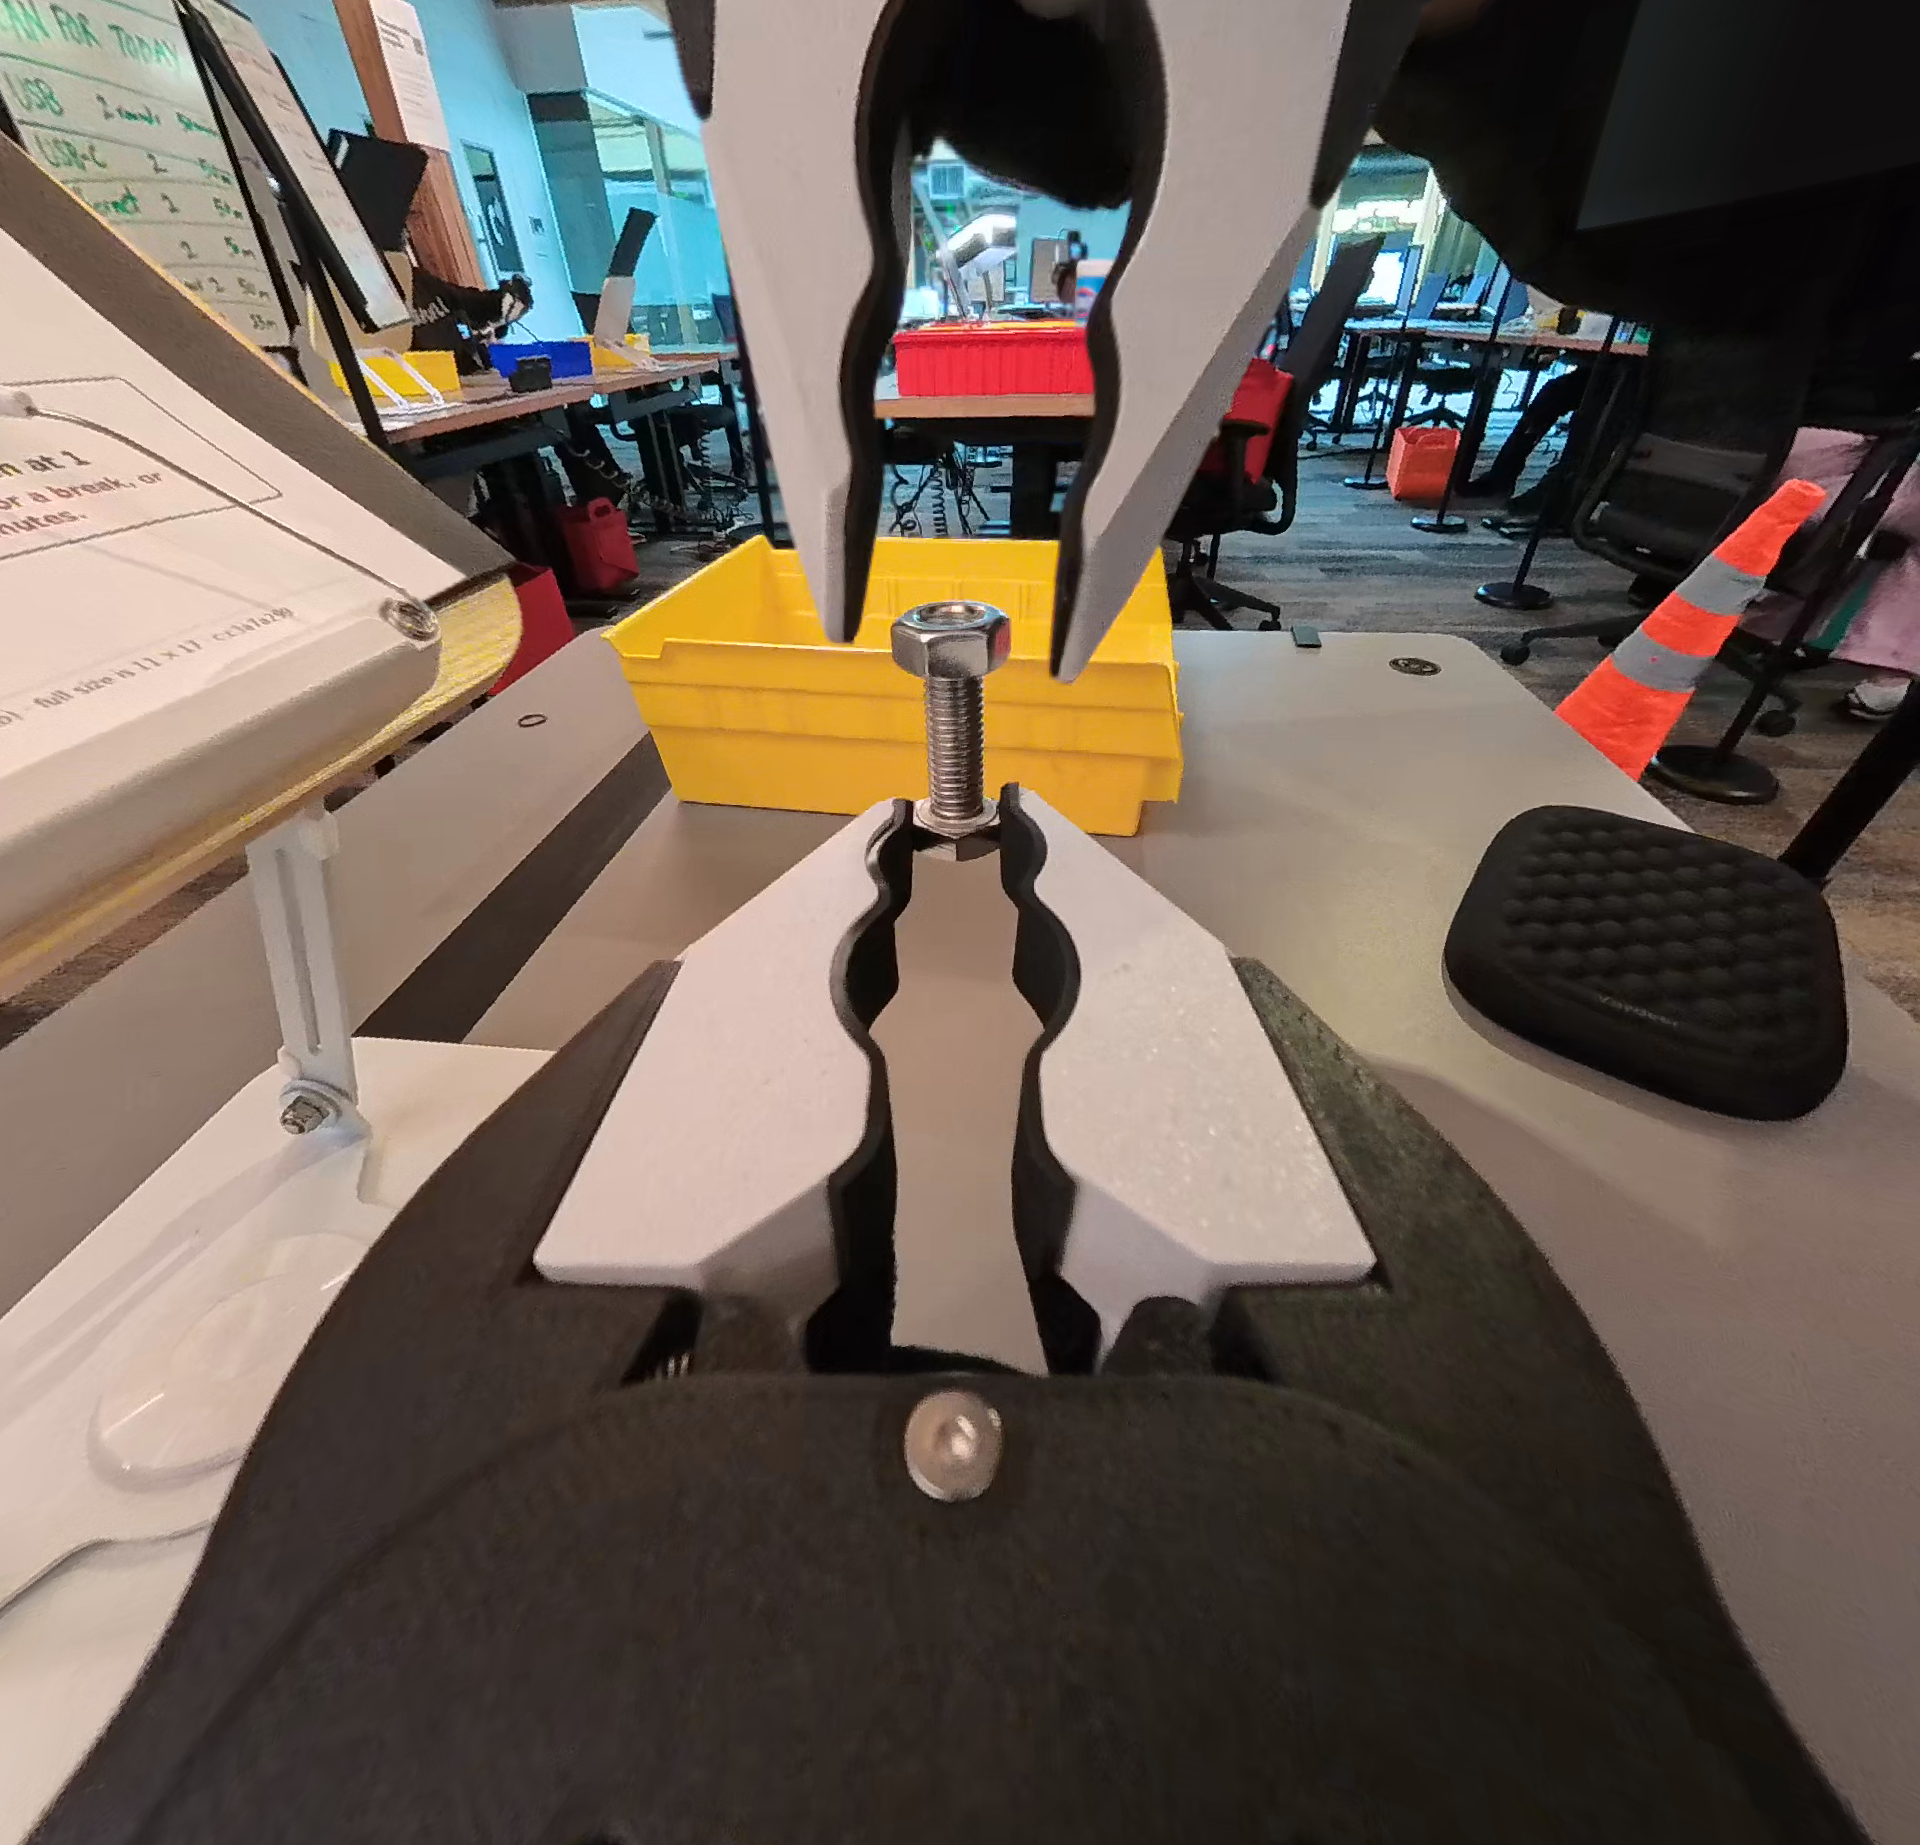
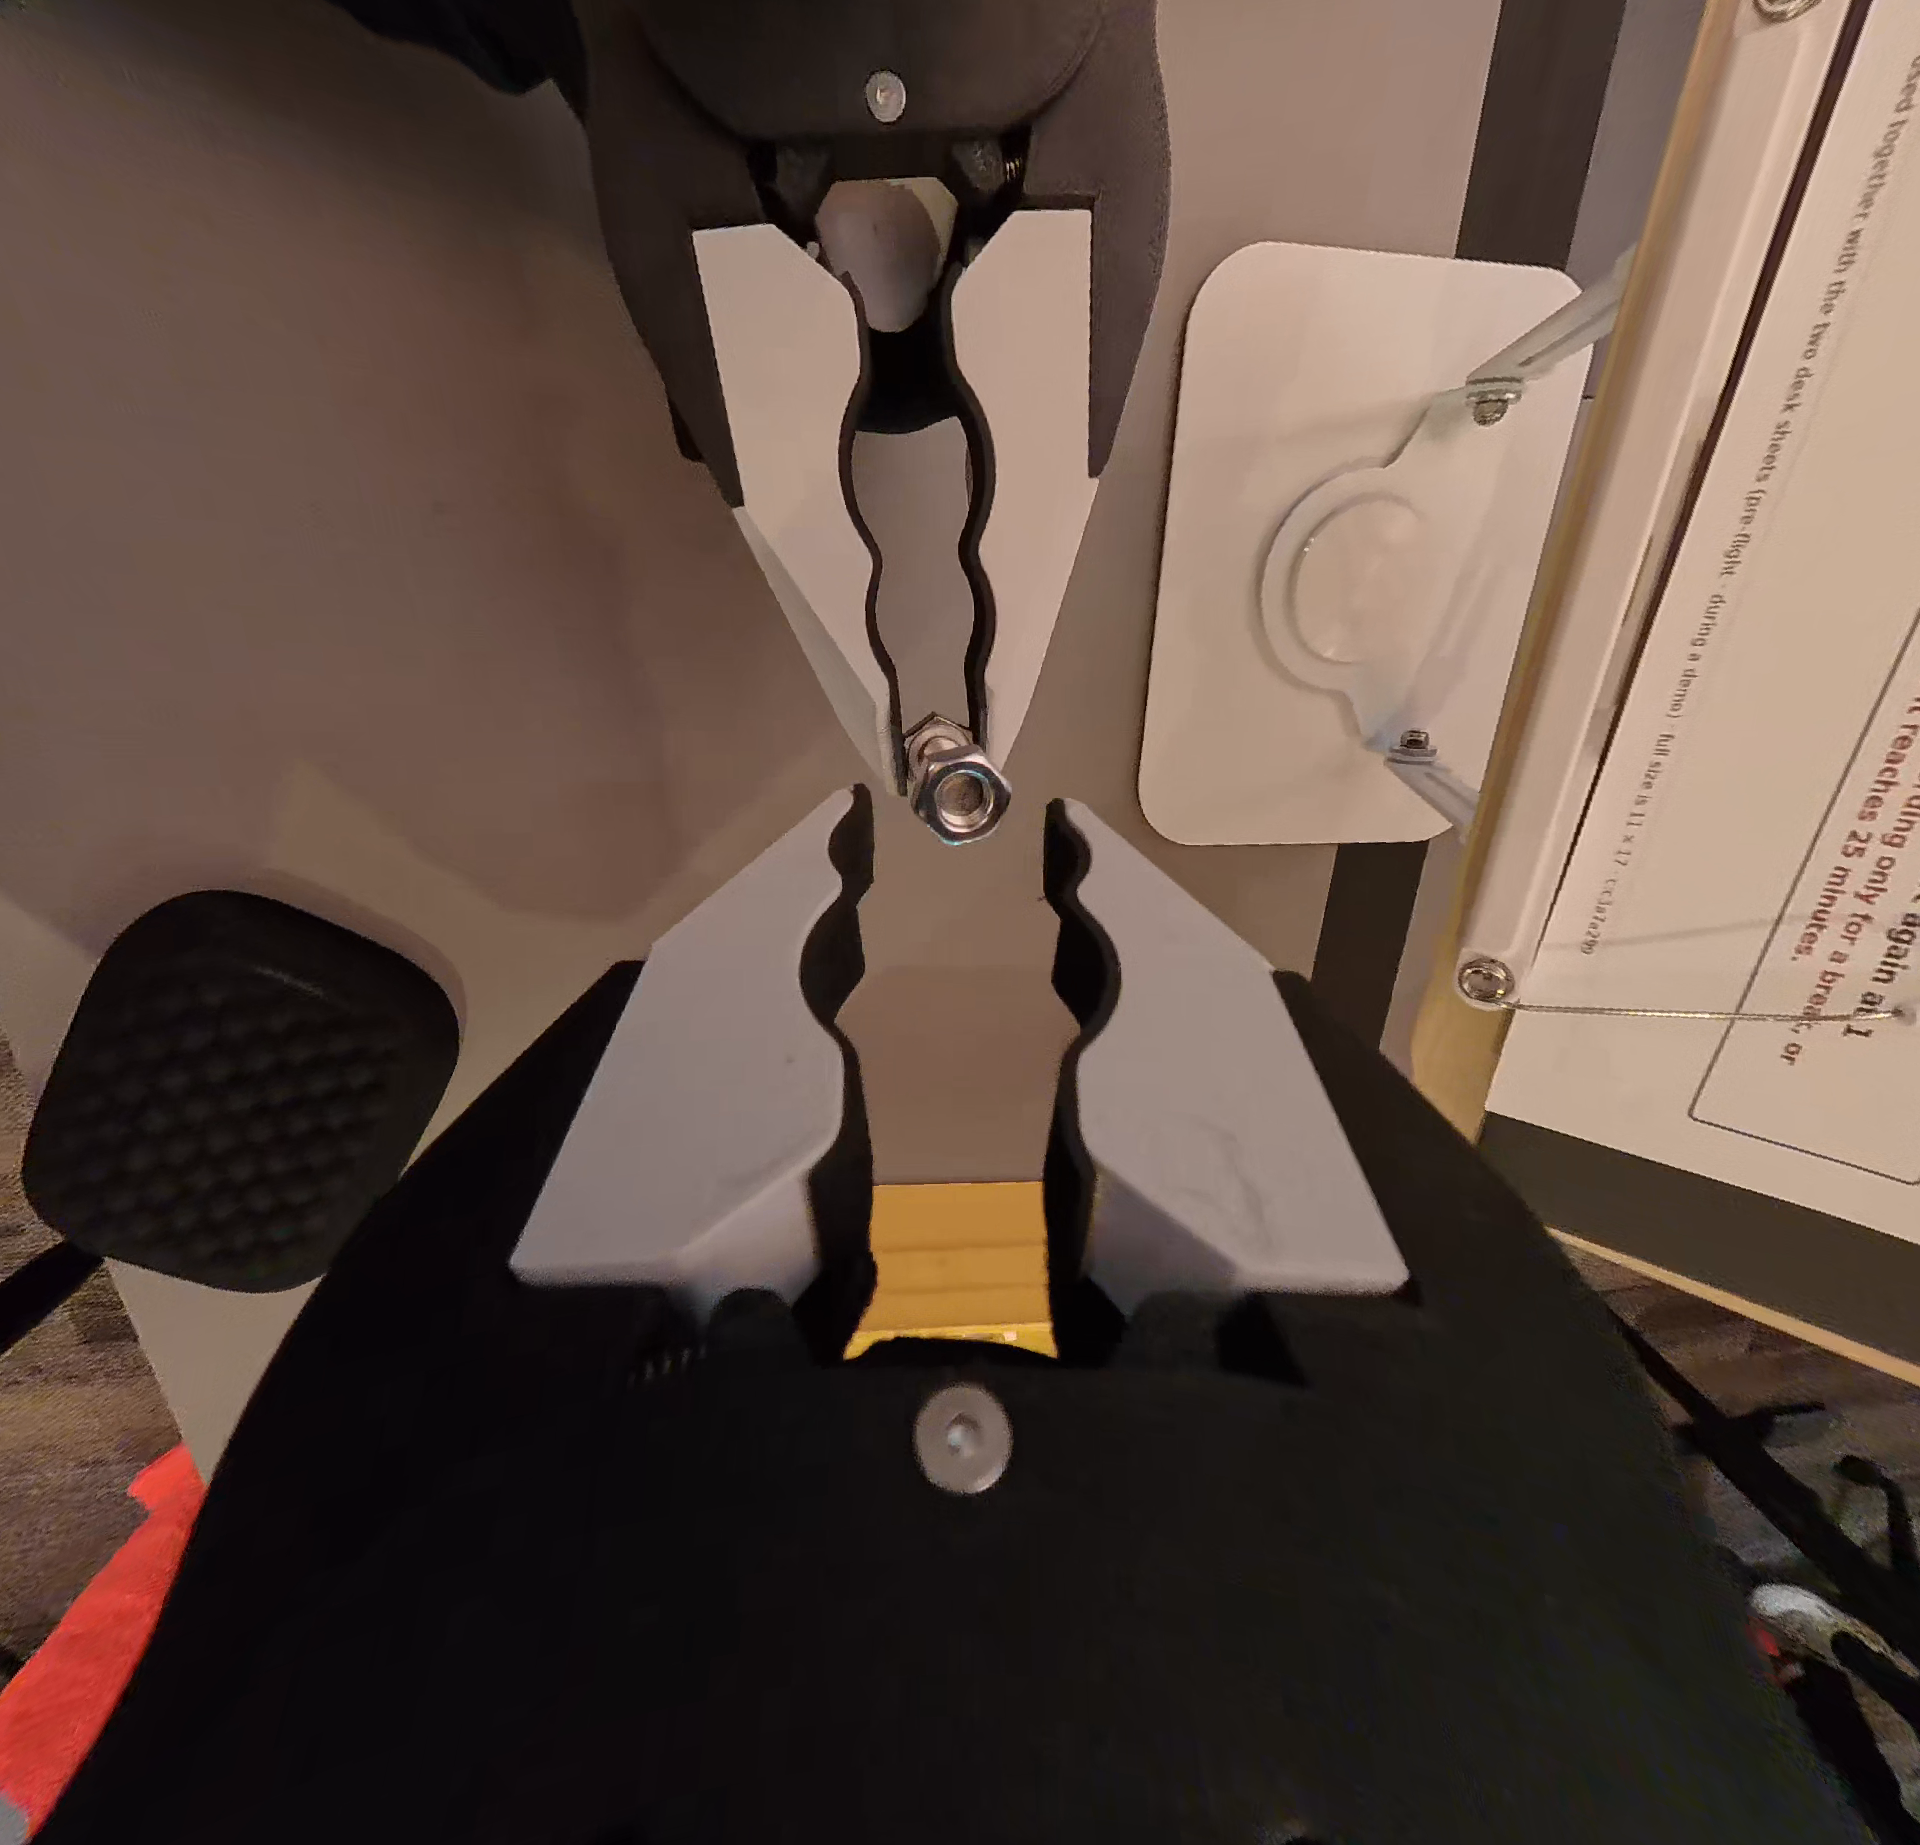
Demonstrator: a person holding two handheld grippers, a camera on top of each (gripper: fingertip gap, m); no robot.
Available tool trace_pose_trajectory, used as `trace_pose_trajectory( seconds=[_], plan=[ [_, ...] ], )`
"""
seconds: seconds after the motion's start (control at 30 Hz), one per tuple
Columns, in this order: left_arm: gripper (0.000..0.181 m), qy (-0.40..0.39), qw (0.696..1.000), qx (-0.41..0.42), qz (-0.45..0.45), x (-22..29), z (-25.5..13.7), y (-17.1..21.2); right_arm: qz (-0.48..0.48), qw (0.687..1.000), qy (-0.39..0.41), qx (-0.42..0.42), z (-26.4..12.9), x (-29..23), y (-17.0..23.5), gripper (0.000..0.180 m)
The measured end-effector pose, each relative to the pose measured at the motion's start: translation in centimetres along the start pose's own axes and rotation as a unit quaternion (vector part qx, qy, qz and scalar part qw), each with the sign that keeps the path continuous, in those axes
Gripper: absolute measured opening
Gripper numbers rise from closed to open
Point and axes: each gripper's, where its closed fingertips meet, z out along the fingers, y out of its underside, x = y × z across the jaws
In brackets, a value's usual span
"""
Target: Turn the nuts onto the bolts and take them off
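My left gripper (image 1: 954, 816) is shut on the head of a steel bolt (image 1: 954, 746) and holds it upright above the grey table. A steel hex nut (image 1: 951, 637) sits at the top of the bolt's thread. My right gripper (image 1: 954, 657) comes down from above, open, with a fingertip on each side of the nut and a small gap to each. In the right wrist view the right gripper (image 2: 958, 808) is open around the nut (image 2: 961, 789), seen end-on, and the left gripper (image 2: 940, 746) reaches in from the top, shut on the bolt.
A yellow bin (image 1: 904, 699) stands on the table just behind the bolt. A black padded rest (image 1: 1652, 959) lies to the right. A tilted sign board (image 1: 187, 590) on a white base plate (image 2: 1340, 548) stands to the left. An orange cone (image 1: 1694, 632) is on the floor beyond. The grippers are tip to tip, or close to it. From either gripper's tips it is about 30 centimeters to the black padded rest (image 1: 1652, 959). It turns up in the right wrist view (image 2: 252, 1044) as well.
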Motion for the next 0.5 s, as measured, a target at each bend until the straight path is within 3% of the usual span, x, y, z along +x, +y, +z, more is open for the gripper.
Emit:
trace_pose_trajectory(
  seconds=[0.1,0.27,0.5],
  plan=[
    [0.015,0.001,1.000,0.002,-0.002,-0.1,-0.1,0.0,-0.035,0.999,-0.001,0.017,-0.8,-0.1,-0.5,0.034],
    [0.015,0.011,1.000,0.003,-0.002,0.3,-0.1,-0.1,-0.176,0.984,-0.008,0.033,-1.5,-0.8,-1.0,0.032],
    [0.015,0.018,1.000,0.005,0.002,0.5,-0.1,-0.2,-0.263,0.965,-0.019,0.014,-0.8,-0.8,-0.5,0.014]
  ],
)
